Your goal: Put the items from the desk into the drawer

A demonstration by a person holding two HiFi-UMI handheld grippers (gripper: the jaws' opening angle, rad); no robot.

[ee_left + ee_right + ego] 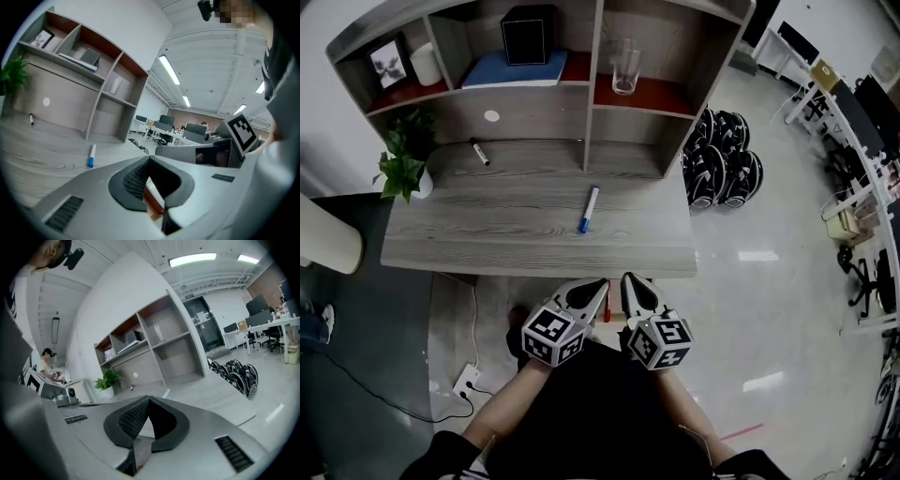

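Note:
A white marker with a blue cap (589, 208) lies in the middle of the grey desk (487, 234); the left gripper view shows this marker (91, 155) too. A black marker (479, 152) lies at the back of the desk below the shelves. Both grippers hang side by side below the desk's front edge, tips pointing at it. My left gripper (598, 285) (149, 158) is shut with nothing in it. My right gripper (628, 280) (149, 398) is shut and empty as well. A small reddish-brown strip (607, 307) shows between them; I cannot tell what it is.
A shelf unit on the desk holds a picture frame (387, 62), a white cup (426, 64), a blue book (511, 70), a black box (528, 36) and a glass (625, 67). A potted plant (403, 161) stands at the desk's left end. Black bags (722, 164) lie on the floor to the right.

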